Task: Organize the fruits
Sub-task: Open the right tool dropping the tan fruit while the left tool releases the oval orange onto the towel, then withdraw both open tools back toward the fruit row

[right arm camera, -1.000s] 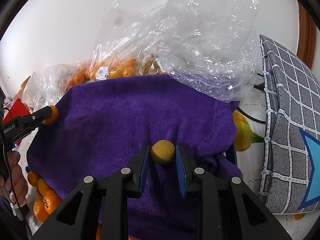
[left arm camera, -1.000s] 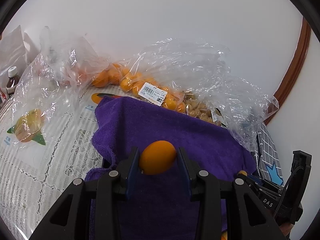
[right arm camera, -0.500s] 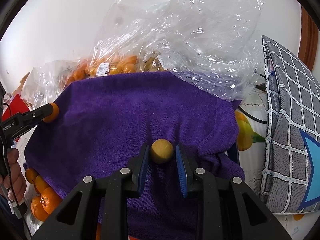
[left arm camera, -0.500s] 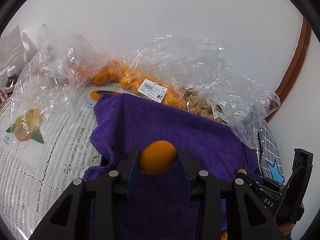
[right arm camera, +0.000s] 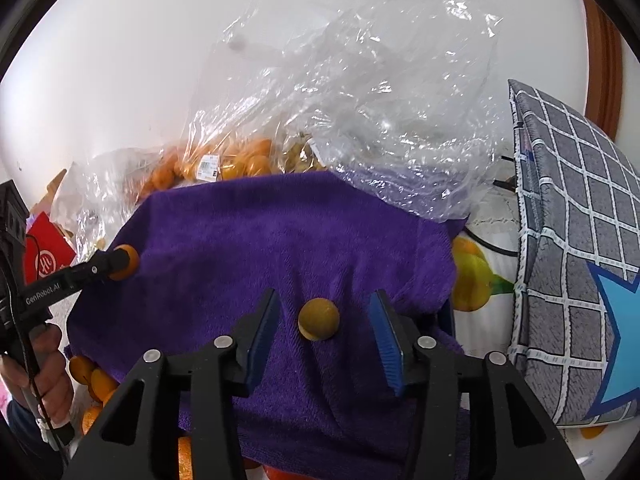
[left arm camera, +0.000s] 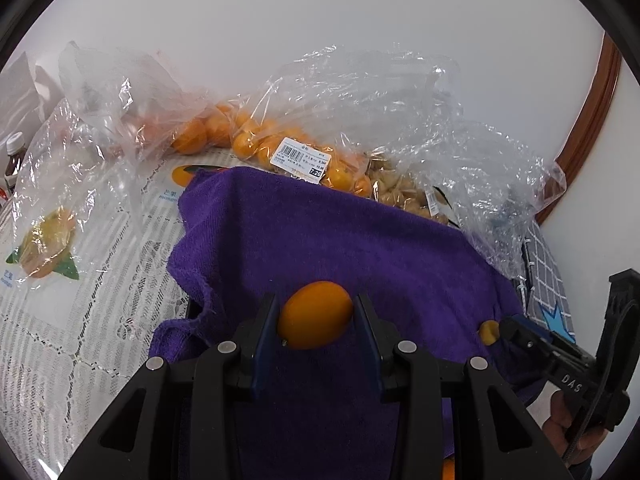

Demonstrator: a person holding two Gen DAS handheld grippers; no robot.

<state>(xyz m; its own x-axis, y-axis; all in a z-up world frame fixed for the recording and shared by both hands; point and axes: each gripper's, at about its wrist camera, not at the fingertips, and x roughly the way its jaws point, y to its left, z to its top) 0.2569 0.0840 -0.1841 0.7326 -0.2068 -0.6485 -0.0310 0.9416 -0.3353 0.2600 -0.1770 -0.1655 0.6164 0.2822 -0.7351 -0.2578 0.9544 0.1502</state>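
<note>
While the small dull-yellow fruit (right arm camera: 319, 319) sits loose on the purple towel (right arm camera: 280, 232), the right gripper (right arm camera: 326, 322) stands around it with jaws that have just been opening; a clear gap shows on both sides, so the blue pads (right arm camera: 267, 322) no longer press it. In the right wrist view the fruit lies at the centre, between the fingers and apart from both.

At nine o'clock in that view the left gripper (right arm camera: 120, 262) reaches in, its fingers clenched on a bright orange kumquat (left arm camera: 315, 315); the left wrist view shows that fruit squeezed between both pads, held over the towel. A person's hand (right arm camera: 38, 364) grips the handle at eight o'clock.

Further out, at twelve o'clock, clear plastic bags (right arm camera: 360, 112) lie crumpled, with a labelled bag of kumquats (left arm camera: 280, 148) at eleven. A grey checked pouch (right arm camera: 568, 248) stands at three o'clock, and loose oranges (right arm camera: 90, 376) peek from under the towel's edge at seven.

The risk I judge from here: the towel appears draped over something and slopes, so the released round fruit could roll toward the near edge once the fingers withdraw. A finger brushing it on the way out would start that roll. The left grip also looks tight enough to bruse soft skin if squeezed harder.
</note>
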